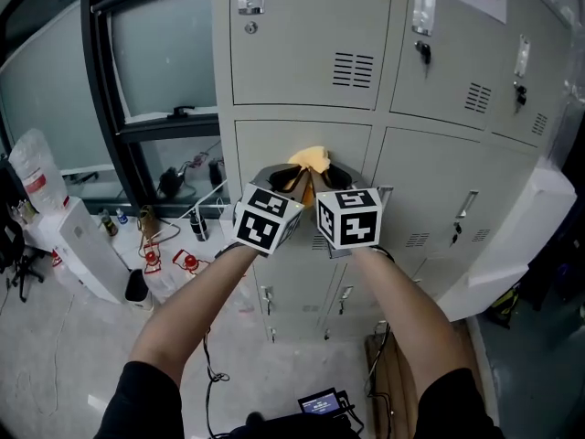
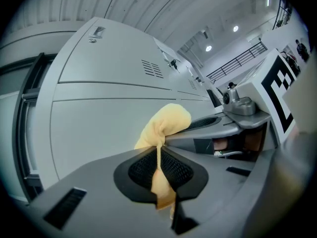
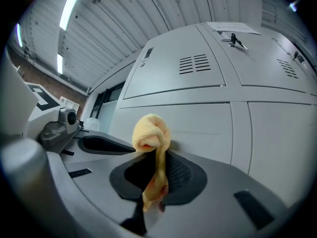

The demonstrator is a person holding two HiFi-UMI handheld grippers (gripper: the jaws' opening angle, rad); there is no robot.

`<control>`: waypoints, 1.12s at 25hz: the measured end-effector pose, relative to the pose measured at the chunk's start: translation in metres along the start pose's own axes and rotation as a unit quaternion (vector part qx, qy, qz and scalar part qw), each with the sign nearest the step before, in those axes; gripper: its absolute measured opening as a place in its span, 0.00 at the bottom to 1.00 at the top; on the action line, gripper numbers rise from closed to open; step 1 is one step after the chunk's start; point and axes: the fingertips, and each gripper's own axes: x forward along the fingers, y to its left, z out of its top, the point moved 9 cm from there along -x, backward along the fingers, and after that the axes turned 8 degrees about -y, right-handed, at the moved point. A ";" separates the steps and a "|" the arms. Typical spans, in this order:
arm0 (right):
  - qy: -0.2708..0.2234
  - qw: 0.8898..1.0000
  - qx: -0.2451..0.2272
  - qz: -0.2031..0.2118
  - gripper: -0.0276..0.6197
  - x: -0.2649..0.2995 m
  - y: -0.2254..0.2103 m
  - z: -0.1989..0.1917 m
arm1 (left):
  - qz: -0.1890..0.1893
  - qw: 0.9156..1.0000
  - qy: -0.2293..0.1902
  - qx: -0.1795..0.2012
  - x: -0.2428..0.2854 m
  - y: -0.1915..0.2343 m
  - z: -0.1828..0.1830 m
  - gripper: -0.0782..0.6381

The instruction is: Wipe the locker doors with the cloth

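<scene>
A yellow cloth [image 1: 313,160] is bunched up in front of a grey locker door [image 1: 274,144] in the middle row. Both grippers hold it side by side. My left gripper [image 1: 289,179] is shut on one part of the cloth [image 2: 166,125], which squeezes out past its jaws. My right gripper [image 1: 327,177] is shut on another part of the cloth [image 3: 151,135], with a strip hanging down between the jaws. The bunched cloth sits close to the door face; contact cannot be made out.
The grey lockers [image 1: 457,80] stand in rows with vents, handles and keys [image 1: 422,51]. A window with a dark frame [image 1: 101,108] is at the left. On the floor lie bottles, a white unit [image 1: 82,245] and cables. A white panel [image 1: 521,236] leans at the right.
</scene>
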 end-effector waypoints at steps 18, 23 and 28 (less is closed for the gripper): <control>0.008 0.999 -0.001 -0.042 0.15 -0.040 -0.075 -0.009 | -0.040 0.999 -0.007 0.003 0.059 -0.062 0.008 0.16; 0.008 0.999 0.002 -0.050 0.15 -0.046 -0.085 -0.011 | -0.048 0.999 -0.007 0.003 0.067 -0.071 0.009 0.16; 0.007 0.999 0.004 -0.051 0.15 -0.049 -0.089 -0.012 | -0.050 0.999 -0.009 0.004 0.070 -0.075 0.009 0.16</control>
